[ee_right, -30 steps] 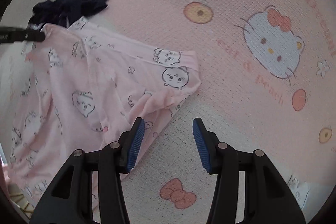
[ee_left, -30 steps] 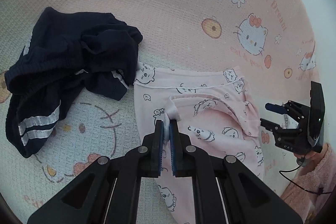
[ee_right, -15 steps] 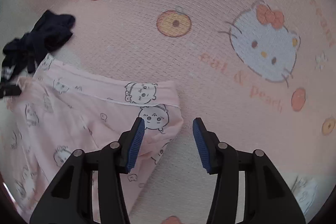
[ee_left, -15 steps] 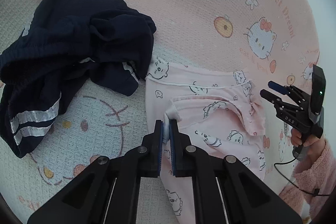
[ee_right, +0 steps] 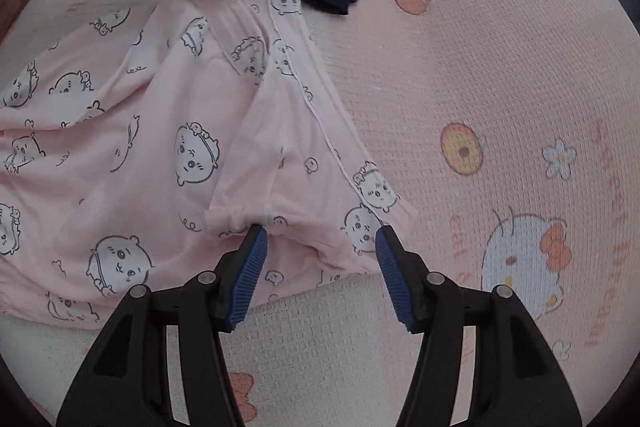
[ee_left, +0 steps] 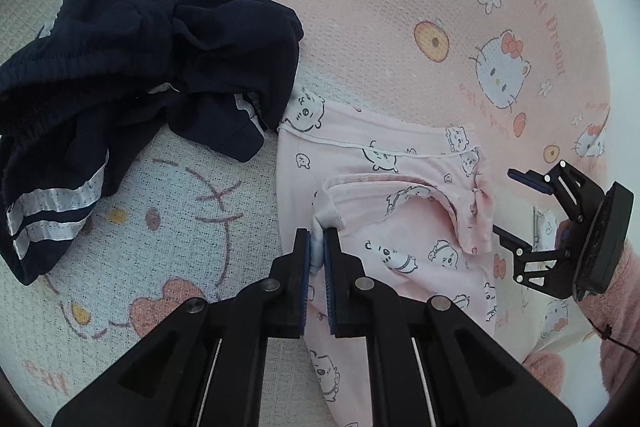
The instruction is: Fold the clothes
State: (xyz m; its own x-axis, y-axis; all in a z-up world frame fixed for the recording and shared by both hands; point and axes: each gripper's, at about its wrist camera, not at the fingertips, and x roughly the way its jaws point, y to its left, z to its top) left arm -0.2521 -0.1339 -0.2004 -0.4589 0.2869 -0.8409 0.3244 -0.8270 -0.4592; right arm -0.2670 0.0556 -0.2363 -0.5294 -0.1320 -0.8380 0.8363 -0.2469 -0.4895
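Since a second ago, in the left wrist view, the left claw (ee_left: 316, 247) has stayed clenched on a bunched corner of the pale pink cartoon-printed cotton garment (ee_left: 400, 227), which lies on the pink cat-print waffle bedspread (ee_left: 380, 7) beside a crumpled navy garment with white stripes (ee_left: 140, 67), while the right claw (ee_left: 516, 203) has closed in at the far right. In the right wrist view that right claw (ee_right: 320, 247) has just been opening and now stands released, straddling the pink garment's rolled near corner, whose edge runs crosswise between the blue pads (ee_right: 248, 275), so it is the nearer one to pinch it.
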